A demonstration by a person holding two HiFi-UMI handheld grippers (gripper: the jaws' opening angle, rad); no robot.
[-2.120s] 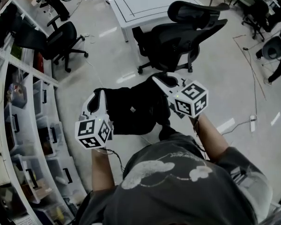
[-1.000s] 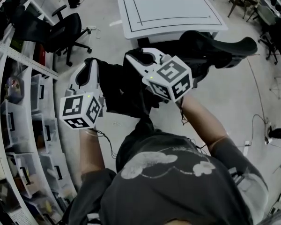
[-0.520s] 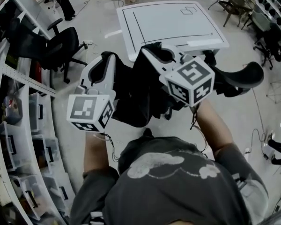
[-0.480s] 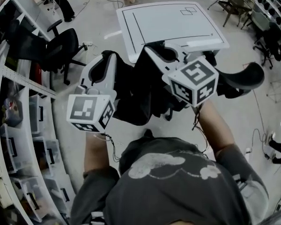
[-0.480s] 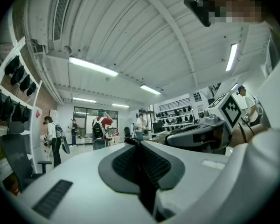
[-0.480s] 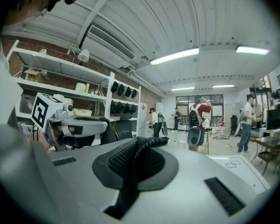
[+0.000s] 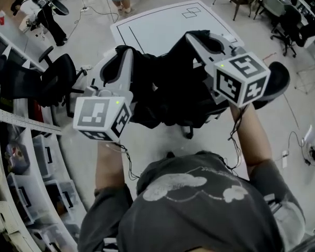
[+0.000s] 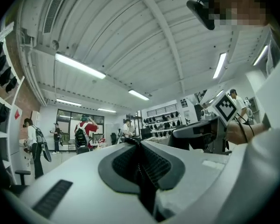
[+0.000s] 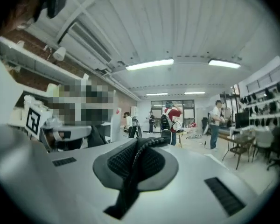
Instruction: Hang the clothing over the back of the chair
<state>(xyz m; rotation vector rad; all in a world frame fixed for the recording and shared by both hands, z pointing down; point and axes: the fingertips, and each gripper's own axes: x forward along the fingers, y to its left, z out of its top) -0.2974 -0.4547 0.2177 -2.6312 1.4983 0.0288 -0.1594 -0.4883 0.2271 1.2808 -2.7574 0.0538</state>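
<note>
The black garment [image 7: 165, 91] hangs stretched between my two grippers, held up level in front of the person's chest. My left gripper [image 7: 125, 54] is shut on the garment's left edge. A thin fold of black cloth [image 8: 141, 174] shows pinched between its pads [image 8: 121, 164]. My right gripper [image 7: 194, 37] is shut on the right edge, with a dark strip of cloth [image 9: 129, 174] running between its pads [image 9: 151, 164]. The black office chair [image 7: 275, 80] lies below and behind the garment. Only a curved part of it shows at the right.
A white table [image 7: 157, 28] with a black outline stands just beyond the garment. Another black chair [image 7: 50, 83] stands at the left beside shelves of plastic bins [image 7: 21, 188]. Cables lie on the floor at right. Several people [image 9: 171, 120] stand far off.
Both grippers have risen and moved forward with the garment, which now covers most of the chair. The table has come closer in the head view.
</note>
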